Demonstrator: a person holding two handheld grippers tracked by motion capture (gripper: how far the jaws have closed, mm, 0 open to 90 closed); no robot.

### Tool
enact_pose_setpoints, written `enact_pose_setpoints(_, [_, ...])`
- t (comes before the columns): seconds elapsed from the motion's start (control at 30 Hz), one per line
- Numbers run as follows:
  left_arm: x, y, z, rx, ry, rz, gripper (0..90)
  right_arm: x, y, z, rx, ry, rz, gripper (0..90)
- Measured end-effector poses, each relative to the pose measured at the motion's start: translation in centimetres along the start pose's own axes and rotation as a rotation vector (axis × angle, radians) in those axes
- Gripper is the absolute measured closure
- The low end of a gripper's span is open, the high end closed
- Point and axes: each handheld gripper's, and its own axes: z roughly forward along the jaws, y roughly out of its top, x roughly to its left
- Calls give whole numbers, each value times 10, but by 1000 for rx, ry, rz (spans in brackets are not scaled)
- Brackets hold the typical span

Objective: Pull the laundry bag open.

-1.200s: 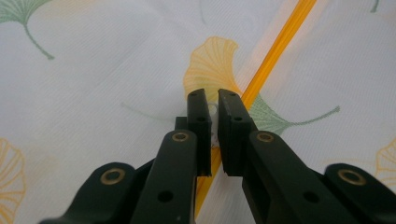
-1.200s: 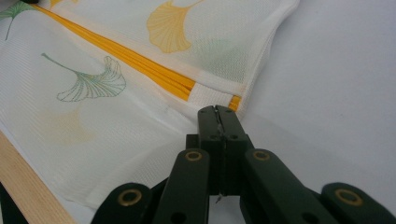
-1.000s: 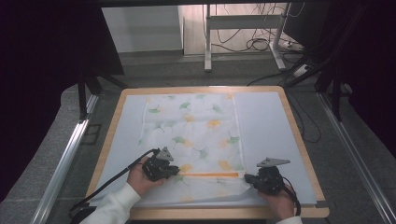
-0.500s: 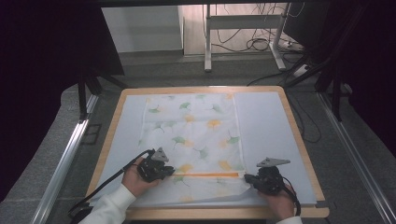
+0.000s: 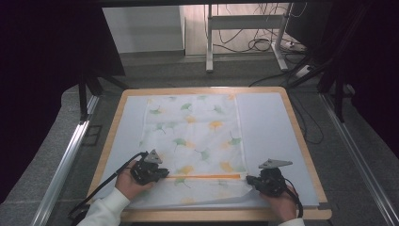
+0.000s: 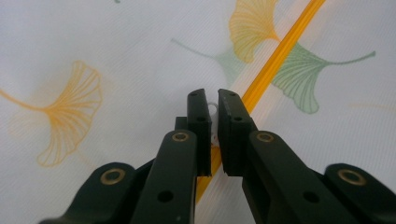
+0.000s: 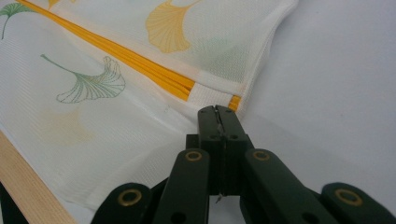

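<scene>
A white mesh bag with ginkgo leaf print [image 5: 193,141] lies in the frame's centre. The left gripper [image 6: 213,109] pinches its orange zipper's small pull [image 6: 214,112]; the right gripper [image 7: 218,116] clamps the bag's edge.

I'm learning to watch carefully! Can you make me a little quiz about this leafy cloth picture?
1. True or false: the right gripper is shut at the leaf-print bag's edge.
2. What colour is the zipper? A blue, B orange, C black.
3. What small thing sits between the left gripper's nearly closed jaws?

Key: 1 true; 2 B; 3 the pale zipper pull.
</scene>
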Motion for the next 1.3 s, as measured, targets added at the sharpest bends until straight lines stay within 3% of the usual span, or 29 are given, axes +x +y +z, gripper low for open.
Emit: enact_pose_setpoints(1.3, [24,-39,-28,-2,42,-92,850,0,0,0,0,2,2,898])
